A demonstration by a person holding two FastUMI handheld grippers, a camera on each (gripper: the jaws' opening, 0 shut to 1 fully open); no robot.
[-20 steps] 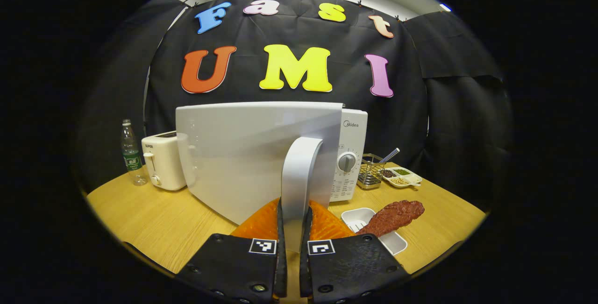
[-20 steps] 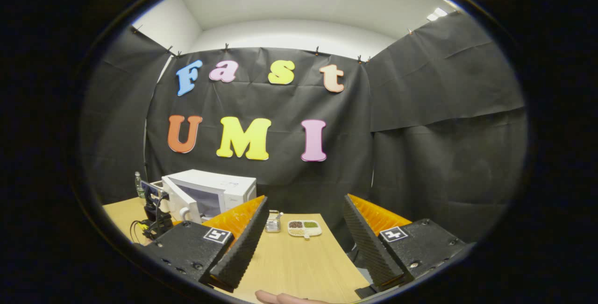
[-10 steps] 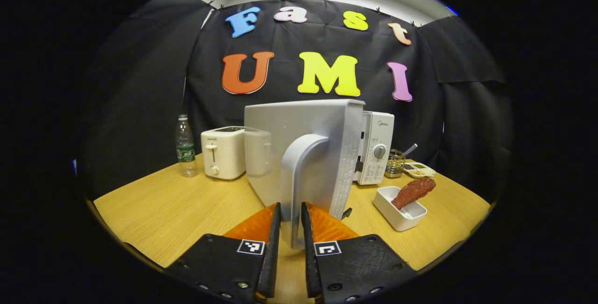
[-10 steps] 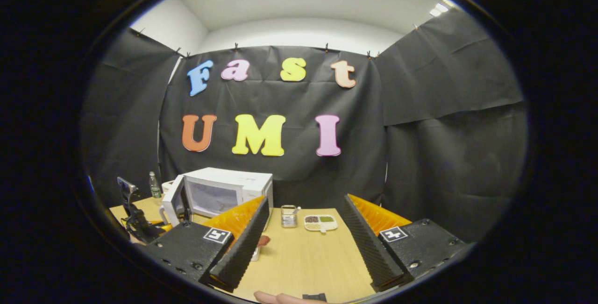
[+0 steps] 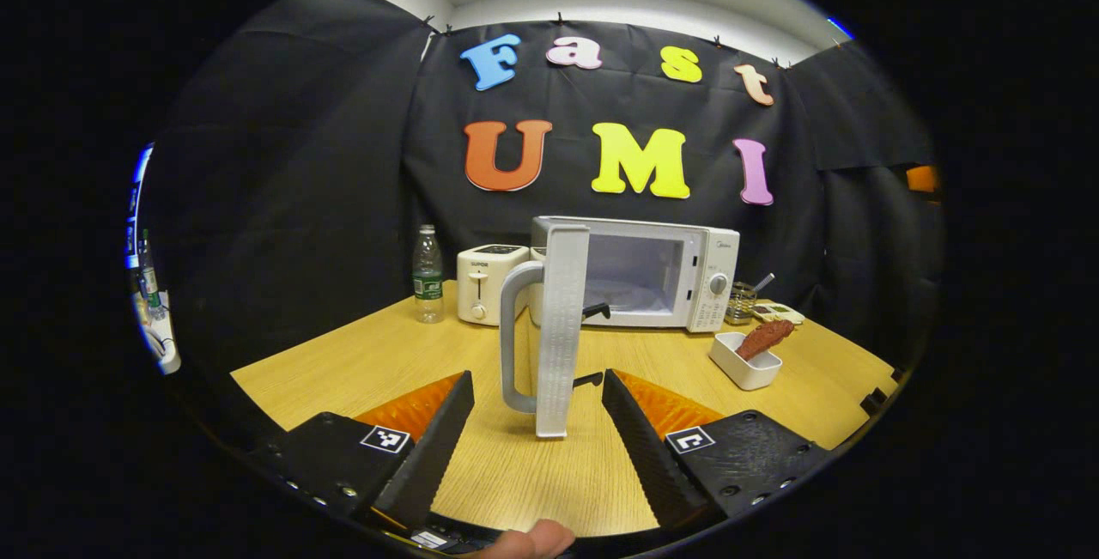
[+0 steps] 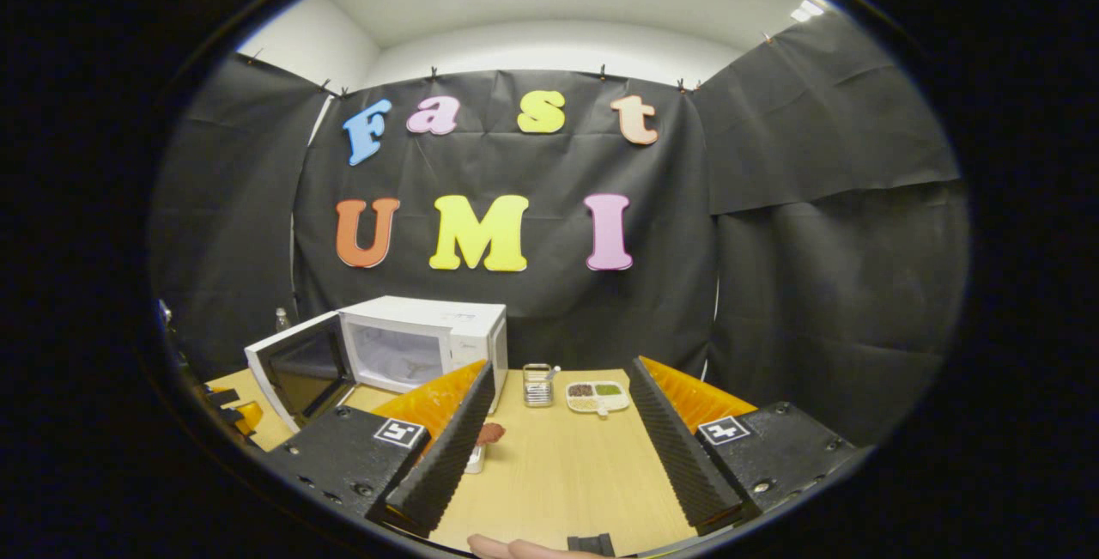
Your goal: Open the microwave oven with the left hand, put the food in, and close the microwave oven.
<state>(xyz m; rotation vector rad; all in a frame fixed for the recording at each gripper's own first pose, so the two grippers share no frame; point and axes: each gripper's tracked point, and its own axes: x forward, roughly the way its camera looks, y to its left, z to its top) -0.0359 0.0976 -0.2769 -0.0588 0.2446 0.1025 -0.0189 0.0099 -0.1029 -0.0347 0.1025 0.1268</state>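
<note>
Left gripper (image 5: 537, 417), seen in its own view, has its two fingers spread wide apart and grips nothing; between and just beyond them stands the edge of the white microwave door (image 5: 562, 327), swung fully out toward the camera, with its curved grey handle (image 5: 508, 336) free of the fingers. Beyond the door, the white box-shaped microwave oven (image 5: 652, 271) sits on the light wooden table (image 5: 361, 361) with its pale cavity exposed. To its right, near the control panel, a small white rectangular dish (image 5: 745, 366) holds the food, a long reddish-brown piece of meat (image 5: 764, 337) leaning over the rim. A white toaster (image 5: 483, 282) and a clear plastic water bottle (image 5: 427, 274) stand left of the oven. Right gripper (image 6: 558, 434), in its own view, is likewise spread open and empty above the table. Opening looks done; carrying the food inside and shutting the door are left.
</note>
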